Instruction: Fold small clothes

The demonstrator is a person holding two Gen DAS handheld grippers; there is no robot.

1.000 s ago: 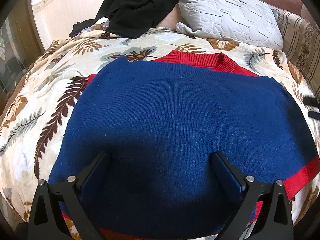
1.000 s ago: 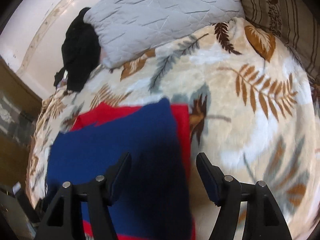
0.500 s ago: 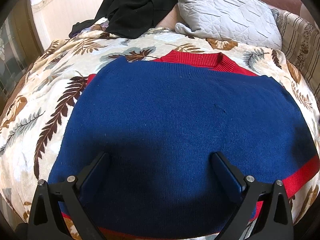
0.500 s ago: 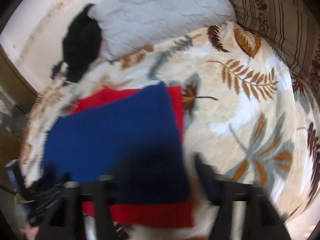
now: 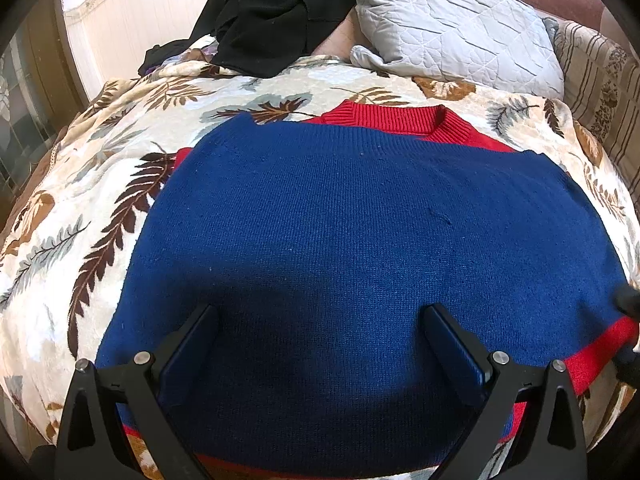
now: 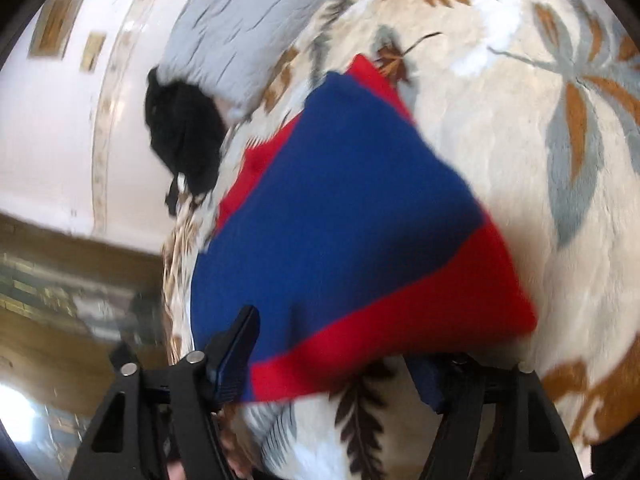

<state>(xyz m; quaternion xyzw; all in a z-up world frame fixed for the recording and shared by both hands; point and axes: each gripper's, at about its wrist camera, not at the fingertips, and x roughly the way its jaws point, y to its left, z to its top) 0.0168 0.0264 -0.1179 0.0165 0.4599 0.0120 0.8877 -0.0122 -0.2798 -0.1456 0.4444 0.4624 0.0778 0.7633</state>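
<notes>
a blue and red sweater was seen laid flat across the middle of a leaf-patterned blanket, its red collar turned toward the far edge, where a grey pillow and a heap of black clothes were piled. the left gripper was held low over the near part of the sweater with its fingers spread wide apart, nothing clamped between them. at the sweater's right near corner, the right gripper was found with its jaws closing, the red hem band lying between them; in the blurred right wrist view one finger was shown on top of the knit and the other was half hidden under it, and whether the pads were already pressed on the cloth could not be told
</notes>
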